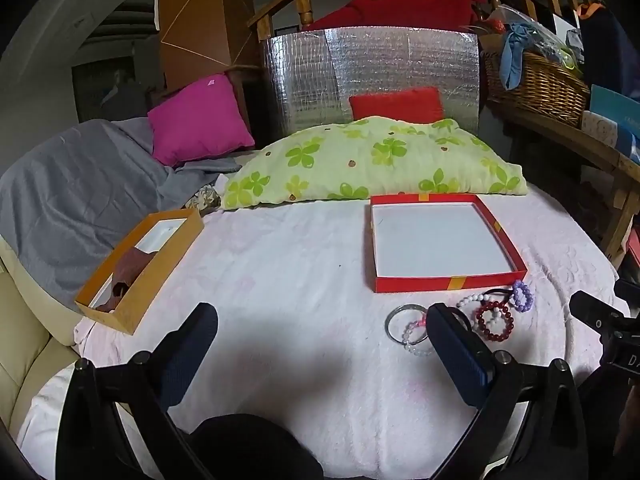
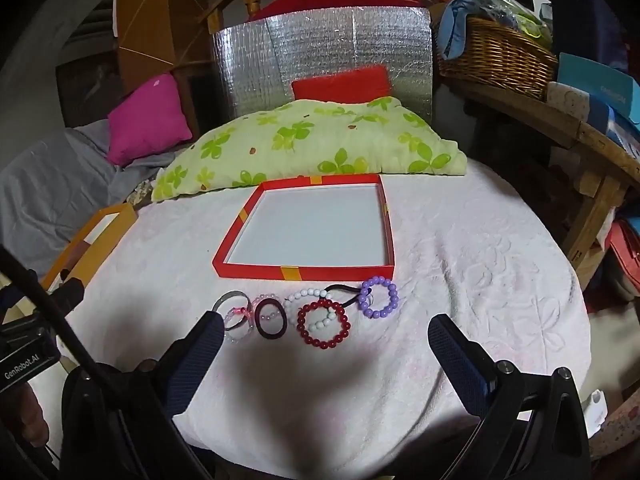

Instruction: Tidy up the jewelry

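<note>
**Both grippers hover apart over the bed, jewelry lined up before the red box**

Nearest of all, the right gripper (image 2: 326,338) hangs low over the pale pink bedspread (image 2: 480,280), its dark blue padded fingers (image 2: 460,364) spread wide and holding nothing. The left gripper (image 1: 322,328) is beside it, jaws likewise wide apart and empty, its right finger crossing in front of part of the jewelry row.

Just beyond the fingertips lies a row of bracelets on the bedspread: a clear bangle (image 2: 229,300) at the left end, overlapping a clear beaded bracelet (image 2: 240,320), then a dark hair tie (image 2: 271,317), a dark red beaded bracelet (image 2: 323,326) lying over a white beaded one (image 2: 306,294), and a purple beaded bracelet (image 2: 379,297) at the right end, with a thin black elastic (image 2: 344,290) running to it.

Directly behind the row sits a shallow red box (image 2: 304,272), white inside, nothing in it. Toward the bed's left edge rests an orange box (image 1: 138,264) holding a brownish piece I can't make out. A green flowered pillow (image 1: 376,160) lies along the far edge behind the red box.
</note>
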`<action>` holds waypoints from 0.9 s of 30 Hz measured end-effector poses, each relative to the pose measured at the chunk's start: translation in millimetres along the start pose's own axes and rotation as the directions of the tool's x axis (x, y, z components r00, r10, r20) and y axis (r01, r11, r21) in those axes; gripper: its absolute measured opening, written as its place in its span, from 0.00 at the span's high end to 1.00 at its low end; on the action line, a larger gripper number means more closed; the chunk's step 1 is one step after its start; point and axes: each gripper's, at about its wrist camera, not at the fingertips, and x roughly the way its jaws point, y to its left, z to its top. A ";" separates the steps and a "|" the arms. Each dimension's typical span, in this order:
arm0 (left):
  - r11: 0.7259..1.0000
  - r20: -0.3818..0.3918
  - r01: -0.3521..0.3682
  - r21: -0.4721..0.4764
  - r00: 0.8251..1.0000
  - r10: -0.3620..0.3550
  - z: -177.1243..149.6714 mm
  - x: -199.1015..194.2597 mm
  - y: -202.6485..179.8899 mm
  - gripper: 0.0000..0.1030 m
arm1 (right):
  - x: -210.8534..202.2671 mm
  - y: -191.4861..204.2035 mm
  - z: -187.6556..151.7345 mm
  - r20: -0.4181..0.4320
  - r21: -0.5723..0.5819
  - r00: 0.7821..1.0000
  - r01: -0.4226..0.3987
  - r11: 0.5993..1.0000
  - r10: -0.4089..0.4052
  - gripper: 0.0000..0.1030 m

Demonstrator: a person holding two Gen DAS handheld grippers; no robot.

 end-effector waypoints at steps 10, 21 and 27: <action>1.000 -0.024 -0.012 0.005 1.000 0.012 -2.7 9.7 -2.7 0.00 | 11.0 1.8 -3.2 -0.025 -0.005 1.000 0.005 1.000 -0.005 0.00; 1.000 -0.033 -0.009 0.013 0.999 0.010 -3.3 13.5 -4.4 0.00 | 14.7 1.1 -3.1 -0.032 -0.003 0.999 0.003 1.000 -0.003 0.00; 1.000 -0.037 0.002 0.008 0.999 -0.001 -4.6 15.9 -5.5 0.00 | 15.8 2.2 -3.6 -0.035 -0.006 0.999 0.004 1.000 -0.004 0.00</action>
